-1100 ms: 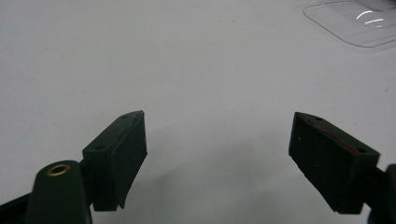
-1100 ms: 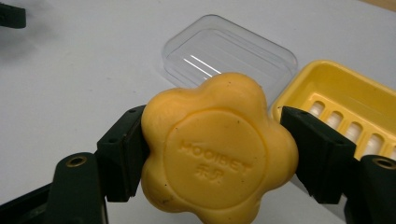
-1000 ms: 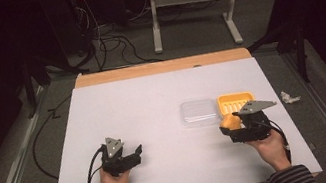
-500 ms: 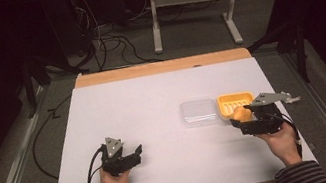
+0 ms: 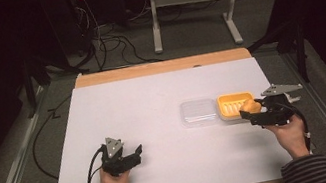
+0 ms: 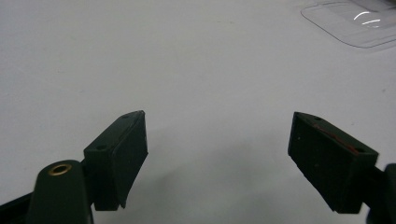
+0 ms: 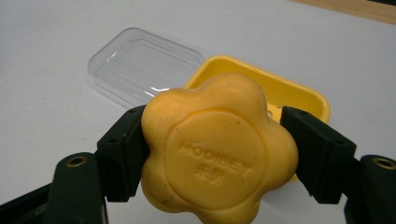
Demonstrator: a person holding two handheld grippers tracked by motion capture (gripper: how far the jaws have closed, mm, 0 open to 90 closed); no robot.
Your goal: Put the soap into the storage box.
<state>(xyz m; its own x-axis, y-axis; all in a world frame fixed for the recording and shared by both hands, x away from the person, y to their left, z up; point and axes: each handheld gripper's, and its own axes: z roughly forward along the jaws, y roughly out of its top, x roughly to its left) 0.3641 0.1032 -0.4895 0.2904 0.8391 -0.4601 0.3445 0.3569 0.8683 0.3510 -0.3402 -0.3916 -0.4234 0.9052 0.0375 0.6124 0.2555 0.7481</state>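
Soap (right claw gripping) moved over dish.

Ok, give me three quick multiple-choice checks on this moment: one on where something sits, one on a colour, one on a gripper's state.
1. Where does the clear lid lie relative to the yellow dish, seen from the high view?
A. Just to its left on the table
B. Stacked on top of it
C. At the far edge of the table

2. What colour is the flower-shaped soap?
A. White
B. Yellow-orange
C. Green

3. What is the left gripper doing?
A. Clamped on the lid
B. Shut on nothing
C. Open, holding nothing

Answers:
1. A, the lid lies flat on the white table beside the dish's left side.
2. B, the right gripper view shows it yellow-orange between the jaws of the right gripper.
3. C, its jaws stand wide apart over bare table.
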